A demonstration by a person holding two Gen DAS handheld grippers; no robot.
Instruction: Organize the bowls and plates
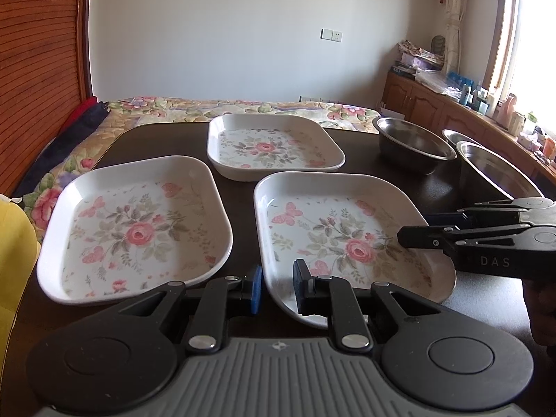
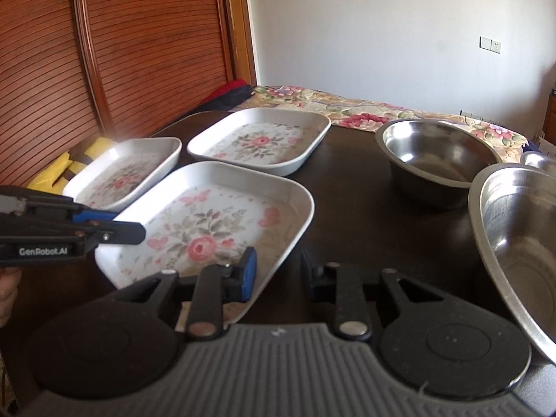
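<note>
Three white square plates with a rose print lie on the dark table (image 1: 382,180): one at the left (image 1: 135,229), one farther back (image 1: 274,146), and a near one at the right (image 1: 347,239). My left gripper (image 1: 278,288) is open, its jaws straddling the near plate's left rim. My right gripper (image 2: 278,271) is open too, straddling that near plate's (image 2: 215,229) right rim. Each gripper shows in the other view, the right gripper (image 1: 413,227) and the left gripper (image 2: 128,225). Steel bowls stand to the right: one bowl (image 2: 434,153), a nearer bowl (image 2: 521,236), and a third bowl (image 2: 540,161) mostly hidden.
A bed with a floral quilt (image 1: 243,107) lies beyond the table. A slatted wooden panel (image 1: 34,69) rises at the left, with a yellow cloth item (image 1: 14,243) beside the table. A wooden cabinet (image 1: 434,104) with clutter runs under the window at the right.
</note>
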